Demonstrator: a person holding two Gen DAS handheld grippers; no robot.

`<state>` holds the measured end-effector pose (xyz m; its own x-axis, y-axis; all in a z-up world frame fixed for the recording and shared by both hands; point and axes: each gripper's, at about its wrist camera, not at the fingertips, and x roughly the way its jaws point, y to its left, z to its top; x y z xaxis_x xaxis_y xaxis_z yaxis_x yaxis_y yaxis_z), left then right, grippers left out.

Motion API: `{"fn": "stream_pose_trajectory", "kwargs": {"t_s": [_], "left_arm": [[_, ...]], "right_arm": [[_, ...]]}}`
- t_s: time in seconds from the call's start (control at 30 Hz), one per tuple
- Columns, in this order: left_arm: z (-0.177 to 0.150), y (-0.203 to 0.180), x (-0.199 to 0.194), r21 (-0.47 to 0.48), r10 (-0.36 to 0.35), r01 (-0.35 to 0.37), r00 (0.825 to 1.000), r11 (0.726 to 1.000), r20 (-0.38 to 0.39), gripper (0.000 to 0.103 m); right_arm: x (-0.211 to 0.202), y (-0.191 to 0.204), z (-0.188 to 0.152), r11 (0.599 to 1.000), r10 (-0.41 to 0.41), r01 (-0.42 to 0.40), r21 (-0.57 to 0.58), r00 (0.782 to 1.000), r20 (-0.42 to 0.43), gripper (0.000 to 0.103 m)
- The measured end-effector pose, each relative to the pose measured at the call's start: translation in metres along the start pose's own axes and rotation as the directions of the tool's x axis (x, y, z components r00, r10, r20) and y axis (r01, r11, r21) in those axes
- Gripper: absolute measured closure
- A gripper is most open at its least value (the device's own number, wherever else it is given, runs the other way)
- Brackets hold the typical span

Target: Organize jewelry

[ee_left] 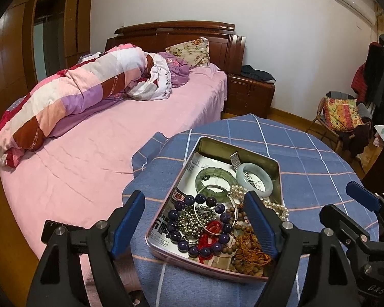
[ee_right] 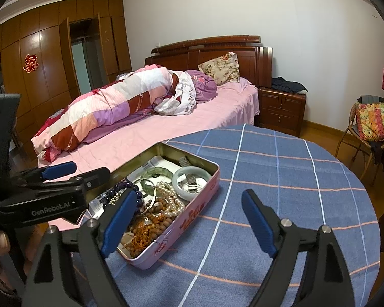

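Note:
A pink tin box (ee_left: 279, 171) lined with printed paper lies open on the blue checked tablecloth (ee_left: 315, 158). It holds a purple bead bracelet (ee_left: 178, 207), a pale jade bangle (ee_left: 243, 171), a green bangle (ee_left: 204, 175), a pearl strand (ee_left: 279, 208), brown wooden beads (ee_left: 251, 253) and a red cord (ee_left: 213, 227). My left gripper (ee_left: 194, 195) hovers open over the tin's near end, with nothing pressed between its pads. My right gripper (ee_right: 189, 194) stands open at the tin's (ee_right: 199, 204) right side above the cloth, holding nothing.
The round table's edge curves close behind the tin (ee_left: 181, 133). A bed with a pink sheet (ee_left: 89, 153) and a rolled quilt lies to the left. A wooden nightstand (ee_left: 251, 94) stands beyond, and a chair with a cushion (ee_left: 340, 115) at the right.

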<state>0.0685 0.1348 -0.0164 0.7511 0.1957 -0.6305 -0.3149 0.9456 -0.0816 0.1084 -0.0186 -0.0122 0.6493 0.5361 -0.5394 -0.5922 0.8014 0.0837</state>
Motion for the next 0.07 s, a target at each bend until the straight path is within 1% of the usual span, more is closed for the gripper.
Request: {"fn": "stream_pose_trajectory", "kwargs": {"t_s": [0.07], "left_arm": [[0.0002, -0.0015, -0.0014, 0.009, 0.002, -0.002, 1.000, 1.000, 0.007, 0.023]], "right_arm": [[0.0013, -0.0008, -0.0007, 1.000, -0.002, 0.002, 0.000, 1.000, -0.002, 0.016]]}}
